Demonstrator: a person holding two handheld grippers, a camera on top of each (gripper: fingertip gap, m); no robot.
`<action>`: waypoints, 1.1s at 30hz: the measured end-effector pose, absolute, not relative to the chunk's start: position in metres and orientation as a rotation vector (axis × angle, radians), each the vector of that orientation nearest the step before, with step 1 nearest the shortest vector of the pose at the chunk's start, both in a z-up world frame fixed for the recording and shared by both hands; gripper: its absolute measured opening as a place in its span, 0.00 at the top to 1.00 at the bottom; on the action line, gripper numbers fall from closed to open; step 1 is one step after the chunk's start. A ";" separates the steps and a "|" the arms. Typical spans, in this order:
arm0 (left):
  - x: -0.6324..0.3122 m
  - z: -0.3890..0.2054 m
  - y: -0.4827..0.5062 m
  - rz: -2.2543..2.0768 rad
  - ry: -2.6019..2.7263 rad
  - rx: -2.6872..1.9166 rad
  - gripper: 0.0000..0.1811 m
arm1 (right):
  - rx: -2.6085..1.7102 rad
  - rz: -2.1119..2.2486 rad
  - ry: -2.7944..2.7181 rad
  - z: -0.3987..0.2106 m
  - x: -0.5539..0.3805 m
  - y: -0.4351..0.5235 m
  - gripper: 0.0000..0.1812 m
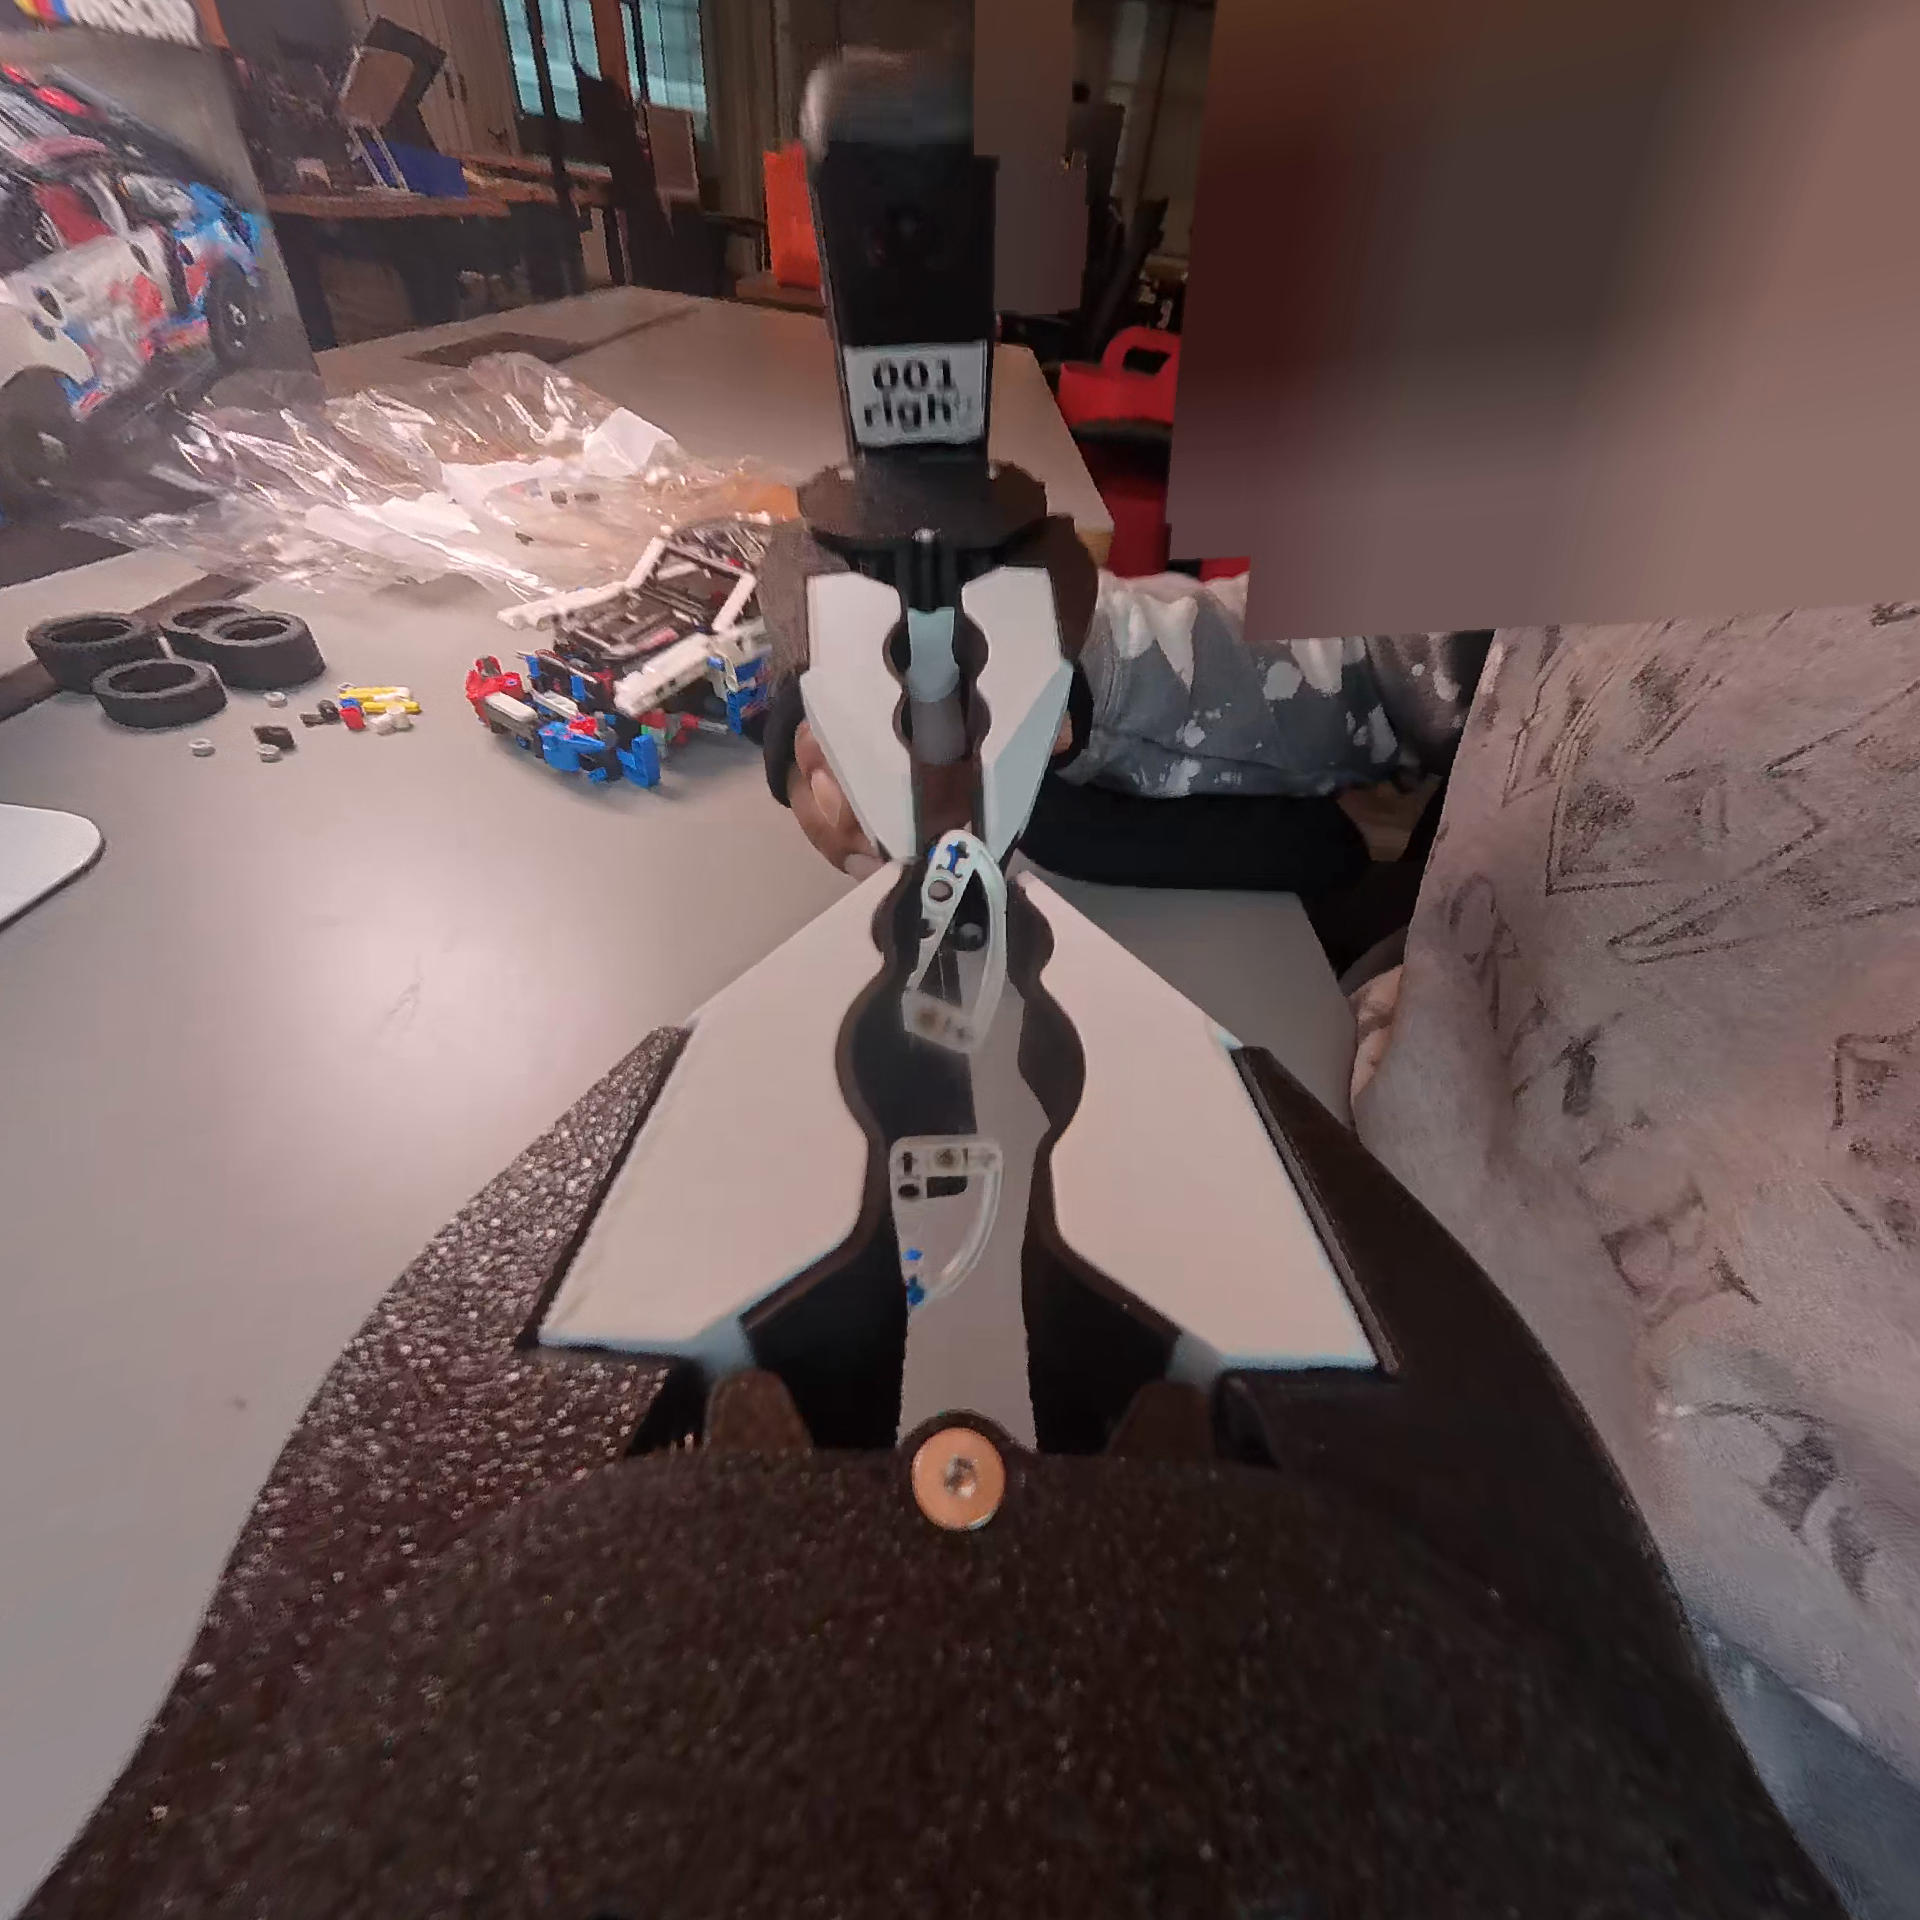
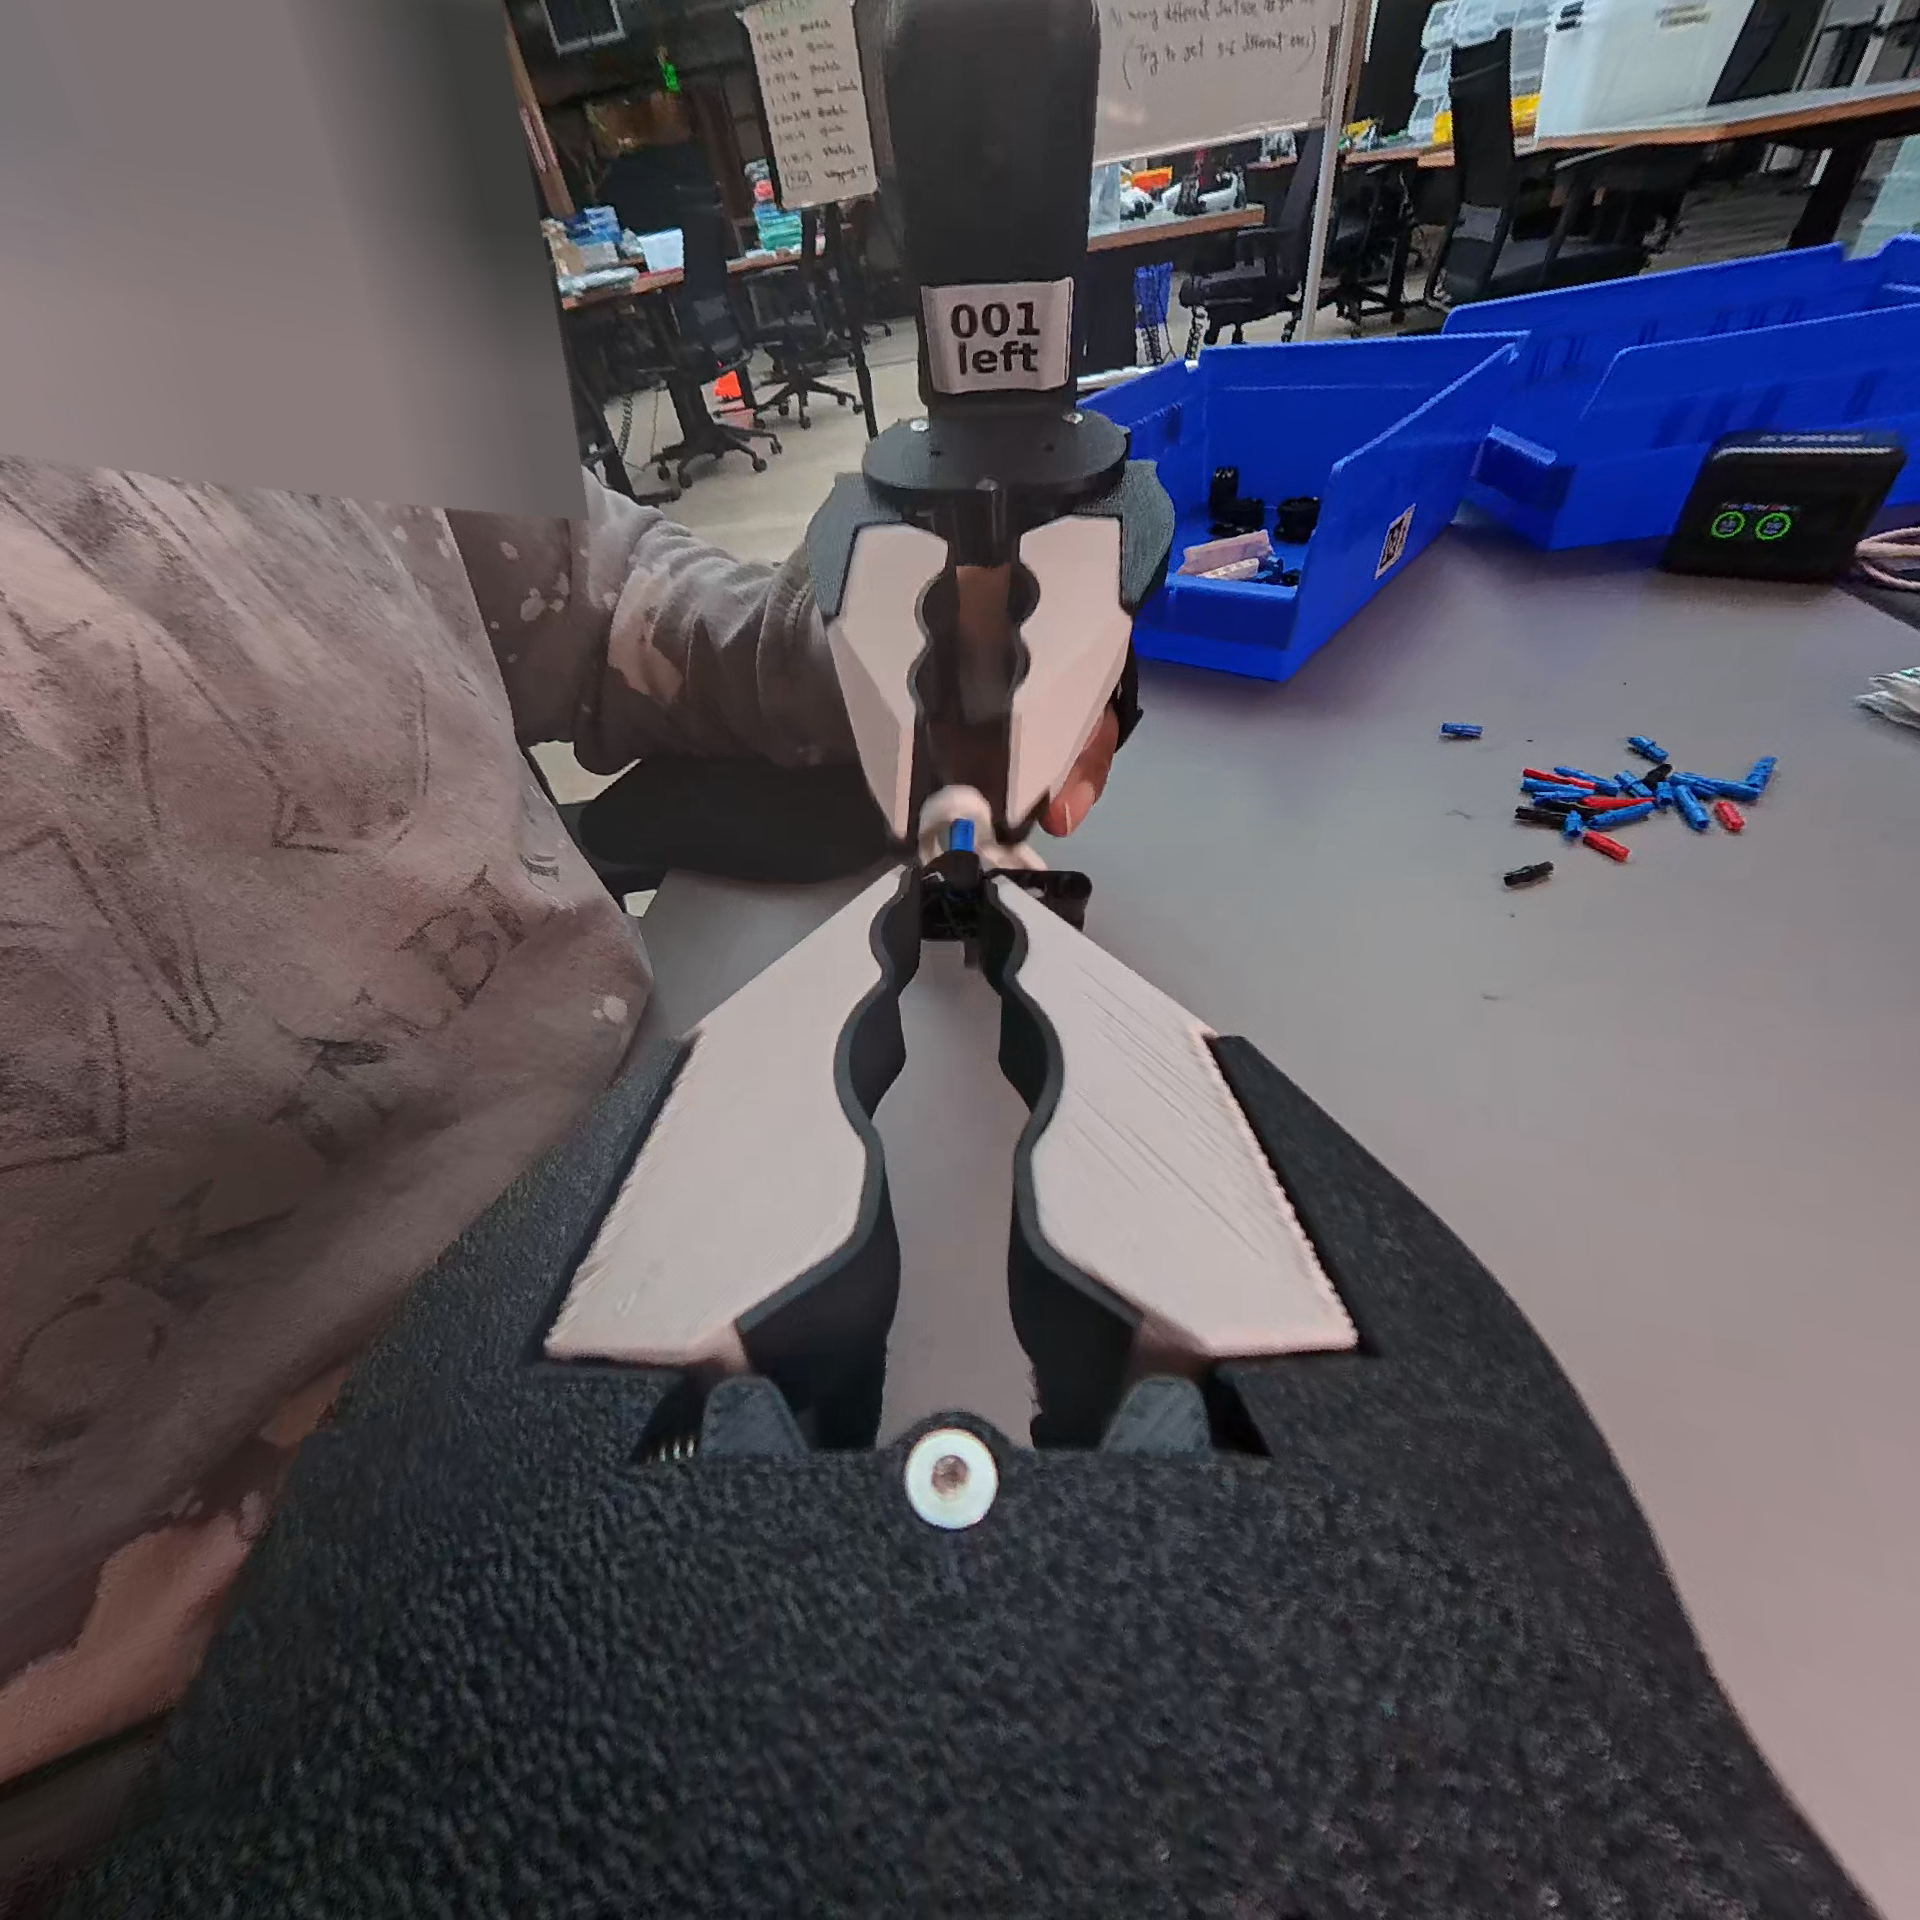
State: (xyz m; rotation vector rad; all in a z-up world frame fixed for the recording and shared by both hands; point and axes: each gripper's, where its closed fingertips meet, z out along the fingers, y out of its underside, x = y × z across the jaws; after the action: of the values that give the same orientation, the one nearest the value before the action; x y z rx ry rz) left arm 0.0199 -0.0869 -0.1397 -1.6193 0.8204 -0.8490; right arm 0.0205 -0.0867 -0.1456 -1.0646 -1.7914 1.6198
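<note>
My left gripper (image 1: 958,883) is shut on a white curved brick panel (image 1: 961,966) with a blue pin (image 1: 948,858) at its far end, held above the grey table (image 1: 364,987). My right gripper (image 1: 951,844) faces it tip to tip, touching the panel's pin end. In the right wrist view my right gripper (image 2: 956,888) is shut on a small black brick part (image 2: 951,909) with a blue pin (image 2: 959,834) pointing at the left gripper (image 2: 961,821). How the two pieces meet is hidden by the fingertips.
A part-built toy brick car (image 1: 623,675), black tyres (image 1: 177,655), loose small pieces (image 1: 353,712) and clear plastic bags (image 1: 416,468) lie to the left. Blue bins (image 2: 1351,499), a pile of blue, red and black pins (image 2: 1642,795) and a black screen device (image 2: 1787,509) lie to the right. A person's sleeved arms are close by. The grippers are tip to tip, or close to it.
</note>
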 end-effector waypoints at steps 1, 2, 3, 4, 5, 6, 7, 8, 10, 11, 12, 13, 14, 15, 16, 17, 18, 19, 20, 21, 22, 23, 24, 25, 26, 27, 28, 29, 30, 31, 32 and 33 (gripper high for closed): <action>0.009 -0.130 -0.086 -0.874 0.764 -1.593 0.93 | -1.097 1.565 -1.791 -0.152 0.022 -0.076 0.95; -0.002 -0.125 -0.085 -0.869 0.724 -1.581 0.93 | -1.120 1.583 -1.758 -0.152 0.025 -0.068 0.95; -0.009 -0.125 -0.085 -0.846 0.714 -1.584 0.93 | -1.123 1.627 -1.729 -0.147 0.027 -0.067 0.95; -0.010 -0.126 -0.085 -0.849 0.715 -1.585 0.92 | -1.110 1.604 -1.738 -0.146 0.027 -0.070 0.95; -0.008 -0.127 -0.085 -0.869 0.721 -1.585 0.92 | -1.100 1.574 -1.752 -0.148 0.024 -0.073 0.94; -0.005 -0.128 -0.084 -0.896 0.722 -1.589 0.92 | -1.103 1.570 -1.757 -0.150 0.023 -0.074 0.94; -0.004 -0.130 -0.082 -0.923 0.712 -1.599 0.92 | -1.118 1.561 -1.764 -0.153 0.022 -0.073 0.94; -0.004 -0.131 -0.080 -0.951 0.700 -1.611 0.92 | -1.130 1.537 -1.762 -0.155 0.022 -0.068 0.94; -0.004 -0.131 -0.076 -1.020 0.642 -1.618 0.92 | -1.136 1.530 -1.730 -0.151 0.024 -0.061 0.94; -0.002 -0.131 -0.074 -1.068 0.604 -1.617 0.92 | -1.137 1.524 -1.720 -0.149 0.025 -0.058 0.94; 0.000 -0.129 -0.072 -1.128 0.564 -1.608 0.92 | -1.136 1.506 -1.714 -0.147 0.025 -0.055 0.94; 0.004 -0.124 -0.071 -1.191 0.517 -1.568 0.92 | -1.138 1.498 -1.700 -0.146 0.025 -0.053 0.94; 0.007 -0.115 -0.069 -1.262 0.467 -1.514 0.92 | -1.142 1.506 -1.674 -0.143 0.026 -0.050 0.94; 0.012 -0.107 -0.068 -1.336 0.420 -1.463 0.92 | -1.148 1.527 -1.641 -0.139 0.026 -0.046 0.94; 0.016 -0.103 -0.066 -1.401 0.379 -1.428 0.92 | -1.159 1.539 -1.608 -0.136 0.026 -0.041 0.94; 0.022 -0.103 -0.064 -1.453 0.358 -1.421 0.91 | -1.173 1.536 -1.578 -0.135 0.026 -0.035 0.94; 0.028 -0.110 -0.063 -1.489 0.365 -1.456 0.91 | -1.189 1.531 -1.558 -0.135 0.025 -0.029 0.94; 0.034 -0.124 -0.062 -1.501 0.397 -1.537 0.91 | -1.207 1.526 -1.543 -0.136 0.025 -0.025 0.94; 0.036 -0.142 -0.061 -1.468 0.432 -1.641 0.91 | -1.222 1.518 -1.533 -0.138 0.025 -0.022 0.94; 0.034 -0.158 -0.061 -1.404 0.475 -1.733 0.91 | -1.231 1.509 -1.537 -0.140 0.025 -0.021 0.94; 0.031 -0.169 -0.064 -1.345 0.540 -1.794 0.91 | -1.235 1.495 -1.548 -0.142 0.024 -0.021 0.94; 0.028 -0.176 -0.068 -1.285 0.605 -1.838 0.91 | -1.233 1.483 -1.558 -0.144 0.024 -0.022 0.94; 0.022 -0.185 -0.069 -1.204 0.647 -1.885 0.91 | -1.231 1.476 -1.568 -0.145 0.023 -0.024 0.94; 0.015 -0.192 -0.070 -1.130 0.687 -1.932 0.91 | -1.229 1.476 -1.574 -0.146 0.023 -0.025 0.94; 0.009 -0.198 -0.073 -1.079 0.729 -1.967 0.91 | -1.230 1.479 -1.579 -0.146 0.022 -0.026 0.94; 0.004 -0.203 -0.076 -1.033 0.758 -1.996 0.91 | -1.230 1.480 -1.583 -0.147 0.022 -0.027 0.94; -0.001 -0.209 -0.078 -0.991 0.786 -2.025 0.91 | -1.229 1.480 -1.587 -0.147 0.022 -0.028 0.94; -0.005 -0.216 -0.080 -0.949 0.815 -2.060 0.91 | -1.229 1.483 -1.592 -0.148 0.022 -0.028 0.94; -0.009 -0.221 -0.081 -0.909 0.833 -2.083 0.91 | -1.229 1.488 -1.600 -0.149 0.023 -0.030 0.94; -0.010 -0.224 -0.082 -0.881 0.846 -2.099 0.91 | -1.231 1.491 -1.610 -0.150 0.023 -0.031 0.94; -0.012 -0.227 -0.083 -0.856 0.865 -2.117 0.91 | -1.232 1.491 -1.620 -0.152 0.022 -0.033 0.94; -0.014 -0.231 -0.083 -0.826 0.884 -2.136 0.91 | -1.230 1.491 -1.630 -0.154 0.022 -0.035 0.94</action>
State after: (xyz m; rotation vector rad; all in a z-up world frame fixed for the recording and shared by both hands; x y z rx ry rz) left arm -0.0135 -0.0834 -0.2313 -2.1362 0.8841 -0.8258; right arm 0.0217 -0.0347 -0.1536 -1.2305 -1.6296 1.4906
